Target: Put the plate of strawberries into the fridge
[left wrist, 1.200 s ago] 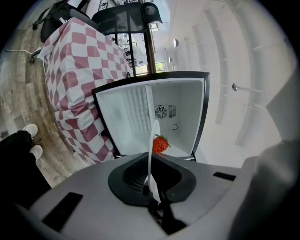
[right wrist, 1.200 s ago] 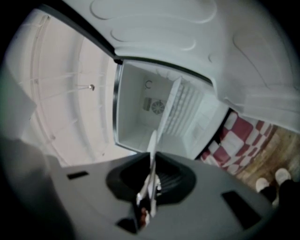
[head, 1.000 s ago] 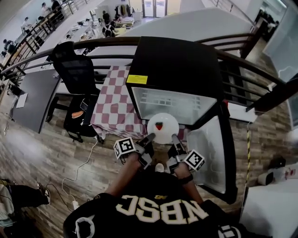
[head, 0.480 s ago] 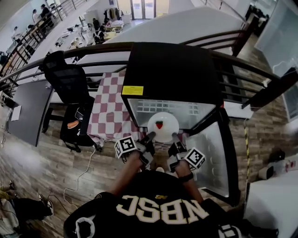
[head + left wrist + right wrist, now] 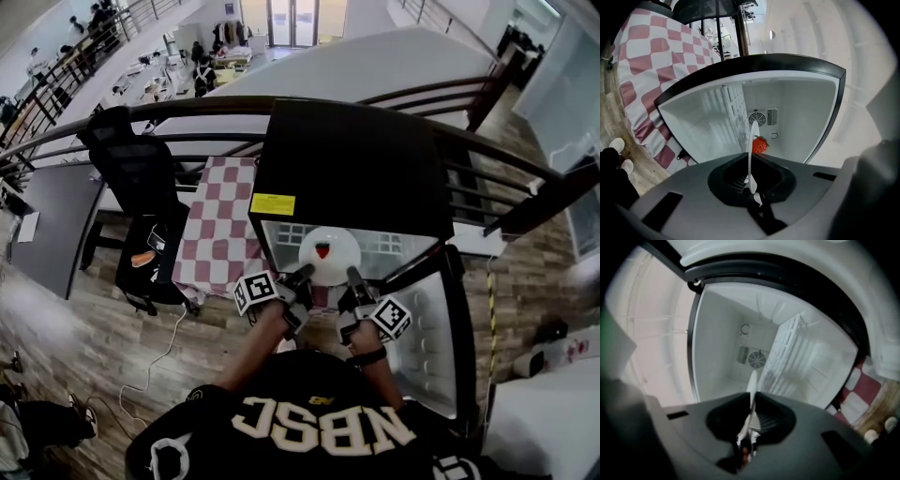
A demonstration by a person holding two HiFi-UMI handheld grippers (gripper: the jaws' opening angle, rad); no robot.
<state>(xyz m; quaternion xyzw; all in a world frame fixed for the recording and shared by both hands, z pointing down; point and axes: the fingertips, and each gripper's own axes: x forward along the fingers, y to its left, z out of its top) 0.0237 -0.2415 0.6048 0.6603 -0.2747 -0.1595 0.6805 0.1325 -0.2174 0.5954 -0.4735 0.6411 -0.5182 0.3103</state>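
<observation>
**Plate at fridge mouth, both grippers clamped on rim**

Left gripper (image 5: 305,274): jaws closed on near-left rim of the white plate (image 5: 330,261). Left gripper view shows the rim edge-on, pinched between the pads. Right gripper (image 5: 352,276): same on near-right rim, jaws closed on it. One strawberry (image 5: 322,250) on the plate, approx centre. Plate is held at the open front of the black fridge (image 5: 352,159); can't tell how far in. Door (image 5: 427,328) is swung open to the right. Inside: white walls, wire shelf (image 5: 735,110), round fan grille (image 5: 757,118) on back wall. Checked cloth (image 5: 220,220) just left of fridge, black chair (image 5: 141,150) further left.
</observation>
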